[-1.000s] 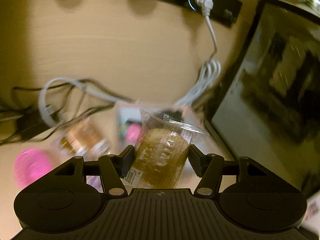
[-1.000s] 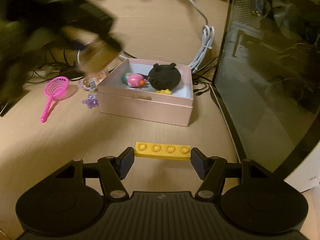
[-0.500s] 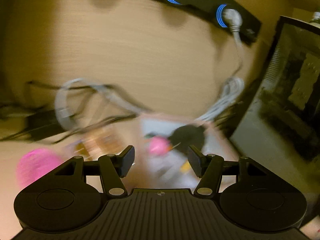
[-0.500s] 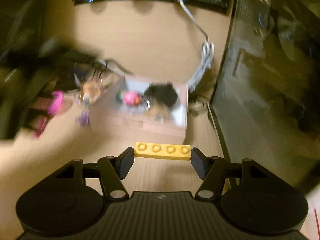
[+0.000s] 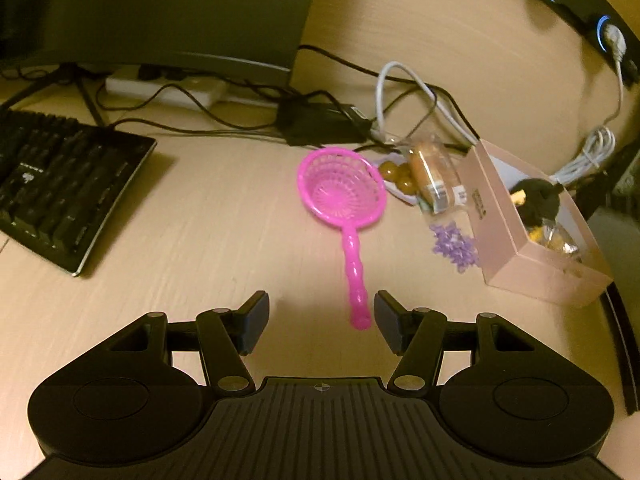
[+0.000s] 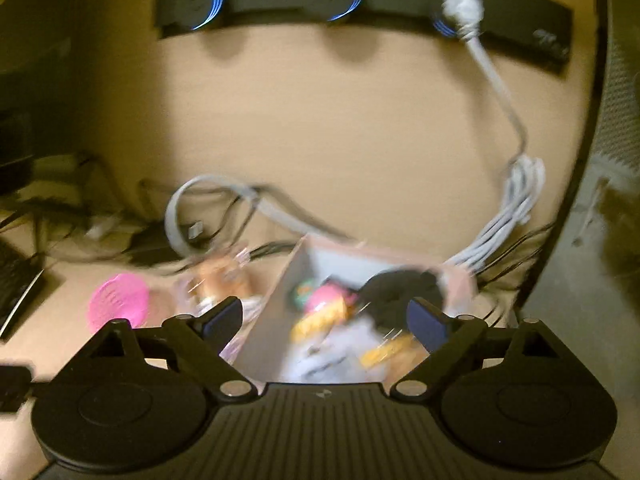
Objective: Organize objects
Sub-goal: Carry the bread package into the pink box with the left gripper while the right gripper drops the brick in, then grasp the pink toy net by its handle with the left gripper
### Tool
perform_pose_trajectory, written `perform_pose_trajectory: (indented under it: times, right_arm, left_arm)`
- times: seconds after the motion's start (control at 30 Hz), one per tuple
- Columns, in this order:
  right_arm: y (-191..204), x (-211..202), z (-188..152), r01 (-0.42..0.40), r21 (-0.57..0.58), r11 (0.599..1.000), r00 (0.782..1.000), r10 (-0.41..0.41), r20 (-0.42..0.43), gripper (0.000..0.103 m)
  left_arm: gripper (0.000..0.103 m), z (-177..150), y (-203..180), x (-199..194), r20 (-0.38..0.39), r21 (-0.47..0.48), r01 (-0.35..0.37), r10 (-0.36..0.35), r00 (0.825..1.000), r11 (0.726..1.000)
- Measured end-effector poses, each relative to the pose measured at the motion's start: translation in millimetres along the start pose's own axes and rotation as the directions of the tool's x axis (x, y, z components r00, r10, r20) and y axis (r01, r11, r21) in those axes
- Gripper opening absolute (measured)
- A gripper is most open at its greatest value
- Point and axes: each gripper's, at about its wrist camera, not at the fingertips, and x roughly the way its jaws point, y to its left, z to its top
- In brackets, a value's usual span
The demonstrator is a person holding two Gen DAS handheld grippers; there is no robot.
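Observation:
My left gripper [image 5: 320,314] is open and empty, low over the desk, with the handle end of a pink toy strainer [image 5: 342,196] between its fingertips. A pink box [image 5: 532,256] at the right holds a black plush toy [image 5: 538,200] and a wrapped snack. A wrapped bun [image 5: 434,174] and purple pieces [image 5: 456,246] lie beside the box. My right gripper [image 6: 326,316] is open over the box [image 6: 264,328]; a blurred yellow brick [image 6: 320,322] lies inside with a pink toy [image 6: 326,298].
A black keyboard [image 5: 56,188] lies at the left. A monitor [image 5: 160,12] stands behind it with cables and a power brick [image 5: 320,124]. A black socket strip [image 6: 360,4] with a white plug runs along the wall. A dark PC case [image 6: 616,200] stands at the right.
My left gripper let go of the wrapped snack into the box and swung left toward the strainer. My right gripper carried the yellow brick over the box and opened.

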Motion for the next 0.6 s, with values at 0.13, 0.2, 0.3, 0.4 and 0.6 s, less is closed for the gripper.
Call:
perform_pose_trajectory:
  times: [0.13, 0.2, 0.3, 0.4, 0.6]
  right_arm:
    - [24.6, -12.7, -34.2, -0.002, -0.077, 0.997, 0.999, -0.002, -0.049, 0.099]
    - [32.2, -22.0, -48.5, 0.0, -0.108, 0.994, 0.998, -0.007, -0.065, 0.099]
    - [38.8, -38.5, -65.1, 0.03, -0.152, 0.988, 0.997, -0.041, -0.068, 0.099]
    - [38.9, -54.3, -75.2, 0.057, -0.181, 0.982, 0.995, -0.071, -0.071, 0.099]
    - [29.0, -68.9, -79.4, 0.086, -0.165, 0.983, 0.992, -0.1, -0.078, 0.103]
  left_arm:
    - [0.063, 15.2, -7.0, 15.9, 0.017, 0.037, 0.017, -0.018, 1.0, 0.999]
    - [0.063, 23.2, -16.8, 32.8, 0.011, 0.054, 0.017, -0.017, 1.0, 0.998]
    - [0.063, 31.9, -27.3, 58.1, -0.013, 0.071, -0.024, 0.025, 1.0, 0.997]
    - [0.062, 35.2, -35.3, 78.5, -0.028, 0.091, -0.064, 0.066, 0.997, 0.994]
    - [0.016, 40.3, -37.9, 81.4, -0.044, 0.092, -0.091, 0.095, 0.994, 0.992]
